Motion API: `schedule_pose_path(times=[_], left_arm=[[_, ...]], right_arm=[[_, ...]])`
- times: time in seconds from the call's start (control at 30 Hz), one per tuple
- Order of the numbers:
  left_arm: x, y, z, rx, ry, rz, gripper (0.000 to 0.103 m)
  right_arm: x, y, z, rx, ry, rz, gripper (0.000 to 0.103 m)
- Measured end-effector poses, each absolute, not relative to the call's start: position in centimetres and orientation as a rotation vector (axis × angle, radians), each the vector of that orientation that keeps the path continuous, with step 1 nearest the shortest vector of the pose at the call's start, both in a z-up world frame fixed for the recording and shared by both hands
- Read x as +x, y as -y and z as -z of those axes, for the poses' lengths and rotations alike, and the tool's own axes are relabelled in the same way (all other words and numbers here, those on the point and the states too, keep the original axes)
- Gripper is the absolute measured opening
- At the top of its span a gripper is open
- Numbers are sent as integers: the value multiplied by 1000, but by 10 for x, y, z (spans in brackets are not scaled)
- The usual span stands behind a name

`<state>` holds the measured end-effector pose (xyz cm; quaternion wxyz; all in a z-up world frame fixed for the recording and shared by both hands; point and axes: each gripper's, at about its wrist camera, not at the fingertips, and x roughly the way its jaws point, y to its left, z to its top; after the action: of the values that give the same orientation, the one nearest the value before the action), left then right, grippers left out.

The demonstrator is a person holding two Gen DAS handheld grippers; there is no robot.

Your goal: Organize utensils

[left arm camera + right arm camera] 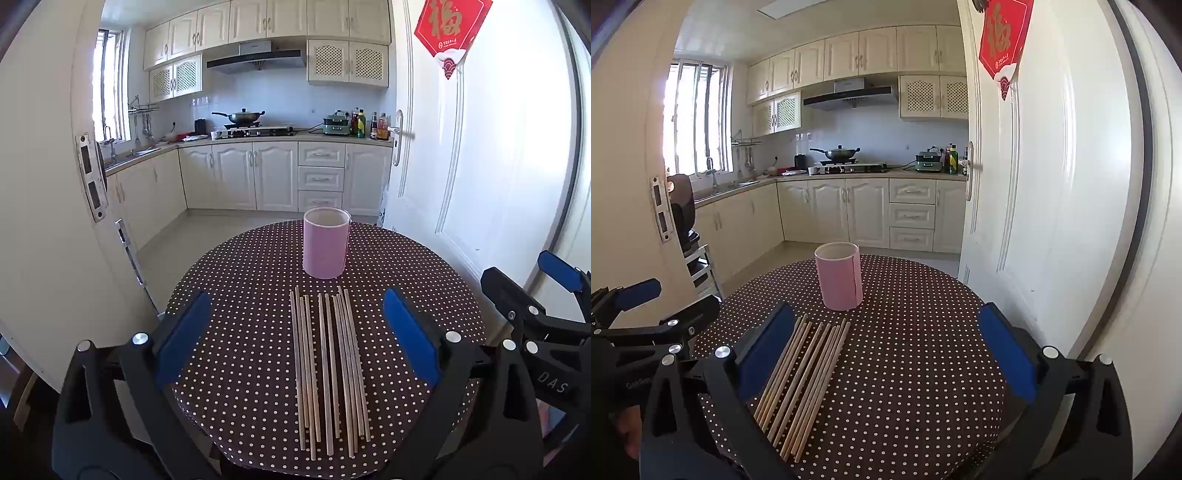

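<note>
Chopsticks point(328, 369), a bundle of thin pale wooden sticks, lie side by side on the round table with its brown white-dotted cloth point(240, 280), their far tips near the tall pink cylindrical holder point(326, 244) standing upright beyond them. The left gripper point(295, 339) hangs above the sticks with its blue-padded fingers point(183, 338) spread wide, holding nothing. The right gripper point(886, 354) hovers just to the right of the bundle, its jaws equally wide apart and empty.
</note>
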<state>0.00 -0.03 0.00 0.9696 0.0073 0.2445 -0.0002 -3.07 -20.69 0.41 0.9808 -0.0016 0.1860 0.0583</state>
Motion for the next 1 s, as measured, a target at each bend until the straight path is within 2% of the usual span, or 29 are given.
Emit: schedule_pose_path(times=[1.0], left_arm=[[-12, 3, -9, 14, -454, 0, 93]], right_arm=[[-43, 208, -4, 29, -342, -146, 96]])
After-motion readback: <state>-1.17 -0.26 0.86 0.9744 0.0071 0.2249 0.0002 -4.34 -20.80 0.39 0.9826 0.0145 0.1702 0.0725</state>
